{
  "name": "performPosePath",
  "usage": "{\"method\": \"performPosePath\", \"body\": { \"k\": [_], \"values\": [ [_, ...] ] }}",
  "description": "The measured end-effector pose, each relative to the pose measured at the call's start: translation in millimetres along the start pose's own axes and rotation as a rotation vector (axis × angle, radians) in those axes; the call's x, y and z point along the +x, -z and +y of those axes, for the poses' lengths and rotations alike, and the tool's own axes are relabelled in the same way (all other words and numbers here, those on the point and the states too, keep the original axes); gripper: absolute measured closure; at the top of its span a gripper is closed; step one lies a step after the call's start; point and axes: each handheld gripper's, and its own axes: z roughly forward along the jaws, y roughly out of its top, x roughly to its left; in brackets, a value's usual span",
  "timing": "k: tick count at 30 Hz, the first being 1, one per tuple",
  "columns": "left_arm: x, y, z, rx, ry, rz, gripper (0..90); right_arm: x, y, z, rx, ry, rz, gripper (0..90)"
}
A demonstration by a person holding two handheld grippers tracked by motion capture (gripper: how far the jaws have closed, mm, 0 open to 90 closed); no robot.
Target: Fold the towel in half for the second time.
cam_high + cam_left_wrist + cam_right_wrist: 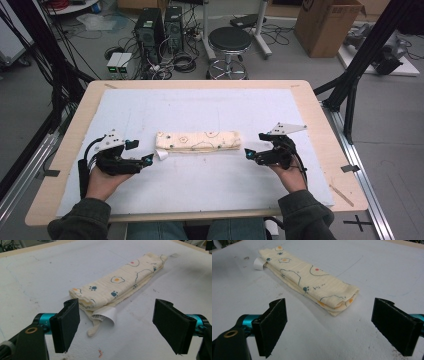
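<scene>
A cream cloth (197, 141) printed with fried eggs and paw marks lies folded into a long strip across the middle of the pale mat (200, 107). A white label (162, 155) curls out from its left end. My left gripper (141, 152) rests just left of that end, open, with the cloth (117, 285) and label (107, 314) lying a little beyond its jaws. At the strip's right end my right gripper (252, 152) is open too, and the folded end of the cloth (312, 280) sits ahead of its jaws, untouched.
The mat covers a wooden table (72, 145). Beyond the far edge stand a black stool (229, 42), computer towers (149, 30) with cables and a cardboard box (325, 25). Black frame legs (357, 60) rise at the right.
</scene>
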Motion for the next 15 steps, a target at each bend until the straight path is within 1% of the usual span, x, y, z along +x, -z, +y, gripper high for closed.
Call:
{"method": "performPosePath", "body": {
  "k": [2,7,9,10,11,15],
  "values": [
    [-1.3,-0.2,-1.1,0.007,-0.001,0.001,22.1,0.2,1.0,-2.1,0.000,-0.006,0.001,12.5],
    [-3.9,0.8,-3.6,0.007,-0.011,0.000,21.9,1.0,3.7,-6.4,-0.004,0.001,-0.002,12.5],
    [-4.6,0.7,-5.9,0.008,-0.005,-0.003,21.9,1.8,5.4,-8.6,0.000,-0.008,0.000,12.5],
    [-4.9,0.5,-7.2,0.009,-0.002,-0.004,21.9,1.3,5.8,-9.9,-0.005,0.000,-0.006,12.5],
    [-4.9,0.7,-8.5,0.013,-0.007,-0.002,21.9,1.4,6.6,-11.1,-0.004,-0.002,-0.004,12.5],
    [-5.7,1.1,-13.1,0.018,0.001,-0.005,21.9,2.1,9.1,-16.1,-0.001,-0.009,-0.007,12.4]
  ]
}}
